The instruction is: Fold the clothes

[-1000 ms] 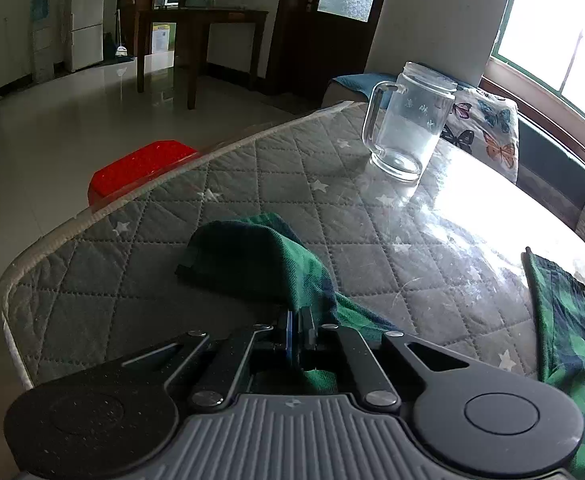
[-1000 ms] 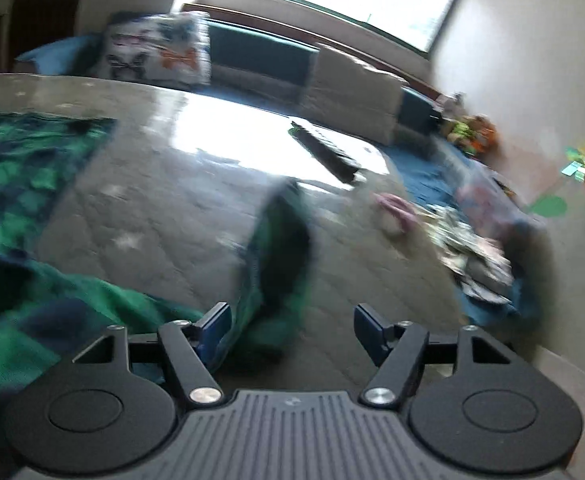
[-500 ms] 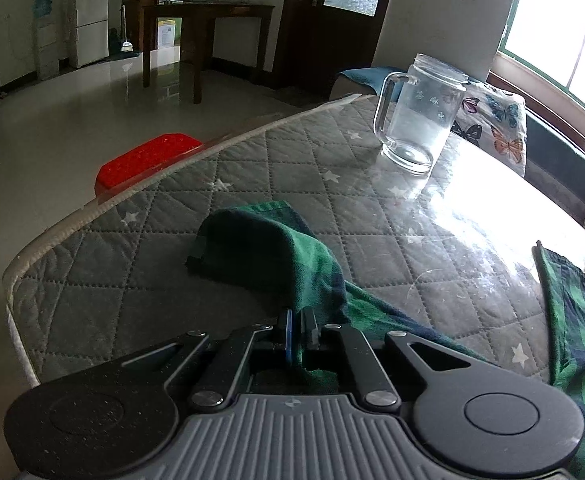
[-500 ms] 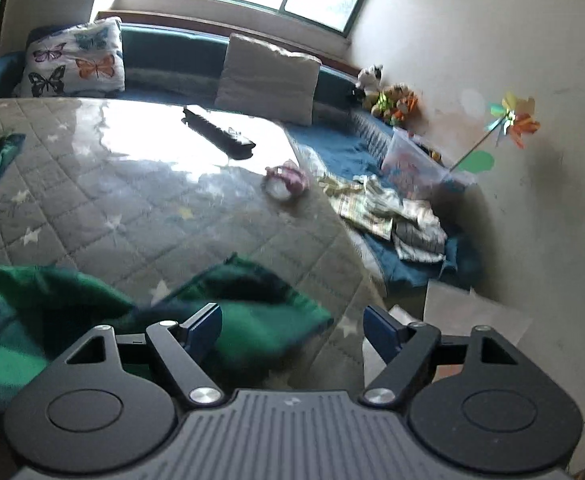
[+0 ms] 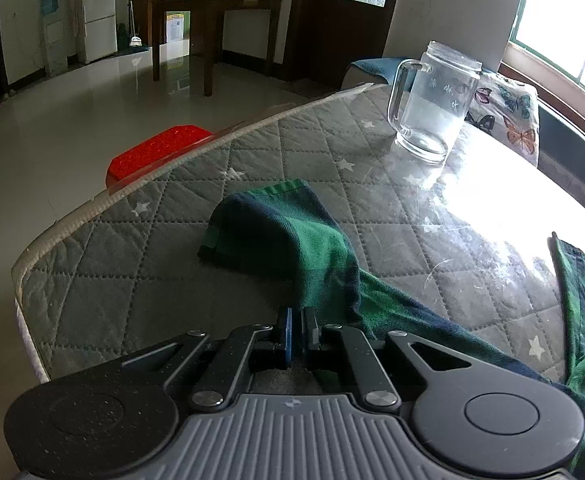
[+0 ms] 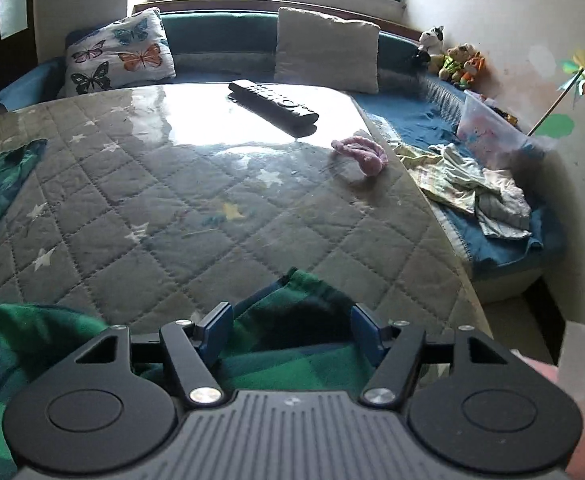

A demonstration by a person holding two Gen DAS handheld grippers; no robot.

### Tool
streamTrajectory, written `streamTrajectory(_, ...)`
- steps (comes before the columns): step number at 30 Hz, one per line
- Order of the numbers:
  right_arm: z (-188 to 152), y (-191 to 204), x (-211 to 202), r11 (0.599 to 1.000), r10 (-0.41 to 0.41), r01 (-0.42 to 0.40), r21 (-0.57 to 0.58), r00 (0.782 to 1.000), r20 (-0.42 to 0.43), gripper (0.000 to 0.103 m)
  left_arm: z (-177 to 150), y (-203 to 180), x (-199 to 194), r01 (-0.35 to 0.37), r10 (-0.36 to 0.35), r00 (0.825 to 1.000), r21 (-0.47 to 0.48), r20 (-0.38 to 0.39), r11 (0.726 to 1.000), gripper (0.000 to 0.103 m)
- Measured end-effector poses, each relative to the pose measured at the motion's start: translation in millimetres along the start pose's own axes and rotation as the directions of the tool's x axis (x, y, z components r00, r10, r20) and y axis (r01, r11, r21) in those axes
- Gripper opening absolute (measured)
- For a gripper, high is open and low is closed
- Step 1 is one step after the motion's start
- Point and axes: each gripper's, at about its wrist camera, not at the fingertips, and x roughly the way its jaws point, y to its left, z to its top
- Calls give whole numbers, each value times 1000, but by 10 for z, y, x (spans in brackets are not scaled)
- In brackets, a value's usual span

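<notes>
A green and navy plaid shirt lies on the grey quilted table top. In the left wrist view its sleeve (image 5: 292, 240) stretches ahead toward the table's left edge, and my left gripper (image 5: 297, 320) is shut on the sleeve's cloth near its base. More of the shirt (image 5: 584, 312) lies at the right. In the right wrist view my right gripper (image 6: 292, 320) is open, its jaws wide apart on either side of the other sleeve (image 6: 292, 312), which lies flat between them. The shirt body (image 6: 0, 184) shows at the left.
A glass mug (image 5: 432, 96) stands at the far side of the table. A black remote (image 6: 272, 102) and a pink cloth item (image 6: 360, 152) lie on the far right part. A red stool (image 5: 156, 148) stands beside the table's left edge. A sofa with cushions (image 6: 324, 48) runs behind.
My right gripper has swung right and down over the other sleeve, which now lies flat between its open jaws. My left gripper stays shut on its sleeve and has shifted slightly.
</notes>
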Motion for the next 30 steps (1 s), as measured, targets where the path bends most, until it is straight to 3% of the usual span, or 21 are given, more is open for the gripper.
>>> streamTrajectory(2, 5, -44, 41, 999, 32, -32, -1, 999, -5, 65, 6, -17, 7, -8, 8, 1000, 6, 0, 1000, 7)
streamTrajectory(5, 9, -85, 62, 997, 76, -76, -2, 997, 4, 52, 16, -49, 13, -20, 20, 1000, 17, -1, 1000, 7)
streamTrajectory(8, 21, -104, 62, 992, 124, -124, 5, 992, 14, 10, 24, -62, 26, -31, 31, 1000, 19, 2, 999, 7)
streamTrajectory(9, 27, -103, 58, 993, 120, -120, 4, 993, 17, 2, 25, -62, 29, -33, 33, 999, 16, 2, 999, 7)
streamTrajectory(10, 34, -99, 55, 994, 108, -108, 1, 994, 21, 1, 23, -63, 29, -35, 35, 999, 15, 3, 999, 7)
streamTrajectory(13, 61, -131, 27, 995, 100, -101, 8, 994, 37, 2, 16, -65, 27, -41, 41, 999, 20, 5, 999, 8)
streamTrajectory(14, 72, -153, 13, 994, 105, -106, 14, 993, 45, 7, 14, -65, 26, -44, 44, 999, 22, 6, 999, 9)
streamTrajectory(16, 96, -205, 11, 992, 121, -122, 23, 992, 36, 29, 17, -61, 16, -52, 52, 999, 25, 7, 998, 14)
streamTrajectory(17, 99, -227, 12, 992, 123, -124, 23, 992, 35, 48, 19, -59, 11, -56, 56, 998, 26, 8, 998, 15)
streamTrajectory(18, 99, -243, 17, 990, 135, -136, 23, 990, 32, 51, 20, -52, 2, -60, 60, 998, 26, 10, 998, 18)
streamTrajectory(22, 70, -256, 67, 984, 179, -179, 25, 984, 12, 52, 21, 10, -81, -95, 95, 995, 9, 35, 995, 45)
streamTrajectory(26, 18, -196, 69, 984, 178, -178, -7, 984, 8, 55, 39, 129, -195, -126, 126, 990, -15, 57, 992, 50)
streamTrajectory(30, 14, -153, 38, 981, 189, -189, -37, 982, -9, 43, 38, 144, -363, -99, 99, 991, 2, 95, 995, 56)
